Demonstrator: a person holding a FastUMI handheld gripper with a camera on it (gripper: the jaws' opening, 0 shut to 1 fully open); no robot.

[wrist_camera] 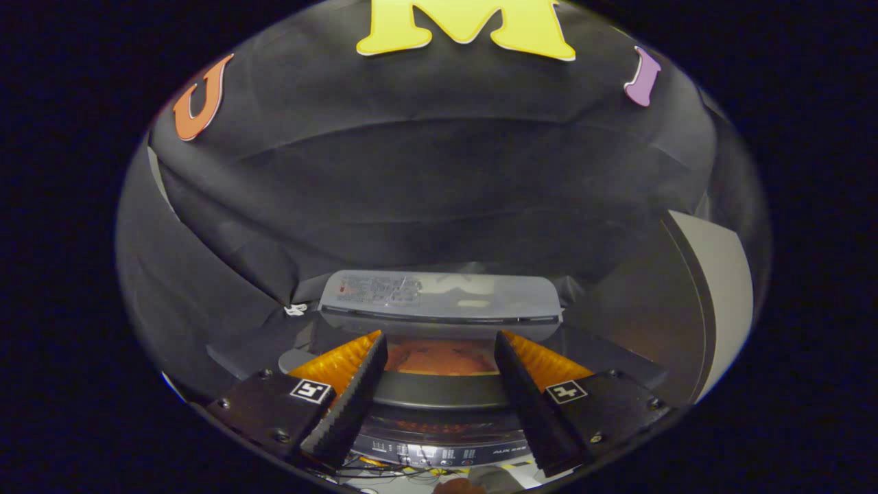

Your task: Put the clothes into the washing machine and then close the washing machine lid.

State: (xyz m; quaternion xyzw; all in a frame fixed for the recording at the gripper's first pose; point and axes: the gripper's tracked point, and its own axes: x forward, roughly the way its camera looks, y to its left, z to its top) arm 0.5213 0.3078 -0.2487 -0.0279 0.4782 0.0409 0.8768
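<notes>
Holding the gripper (439,384) with its ridged fingers spread wide and empty, I see the washing machine (439,394) straight ahead. Its smooth translucent lid (439,298) stands raised at the back rim, long axis crosswise. Rumpled orange clothes (439,358) lie inside the round drum, beyond the fingertips.

Dim booth, creased black cloth wall (439,178) behind, pale curved panel (713,302), perhaps a board, beside it
</notes>
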